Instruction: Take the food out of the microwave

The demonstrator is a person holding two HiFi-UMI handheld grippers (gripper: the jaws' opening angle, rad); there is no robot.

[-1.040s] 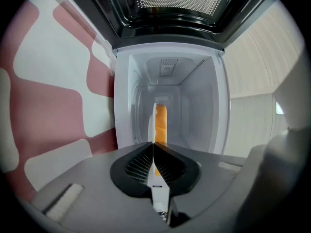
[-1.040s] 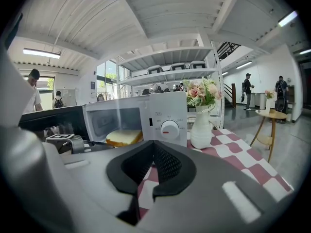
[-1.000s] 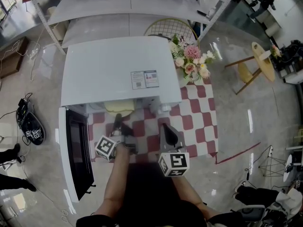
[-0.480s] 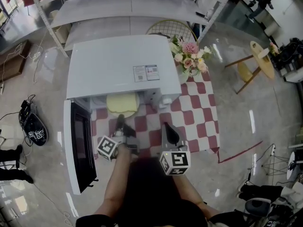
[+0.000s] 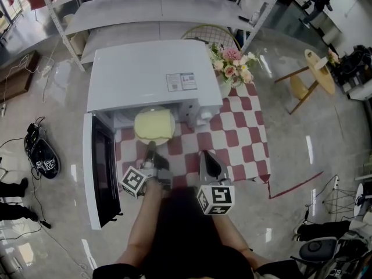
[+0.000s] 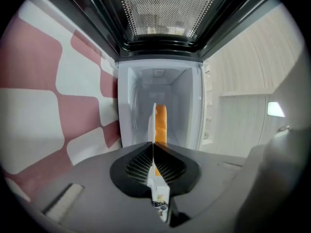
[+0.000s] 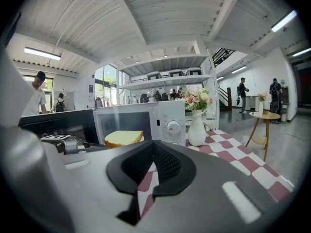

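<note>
A slice of pale yellow bread lies on a white plate, half out of the white microwave's mouth. My left gripper is shut on the plate's near rim. In the left gripper view the plate stands edge-on between the jaws of the left gripper, with the bread behind it and the bare oven cavity beyond. My right gripper hovers to the right over the tablecloth, shut and holding nothing. In the right gripper view the right gripper faces the bread and the microwave.
The microwave door hangs wide open to the left. A white vase of flowers stands just right of the microwave on the red-and-white checked cloth. A small round wooden table stands on the floor at the far right.
The plate with the bread has come out from under the microwave's top toward me, held by the left gripper. Both grippers have drawn back together.
</note>
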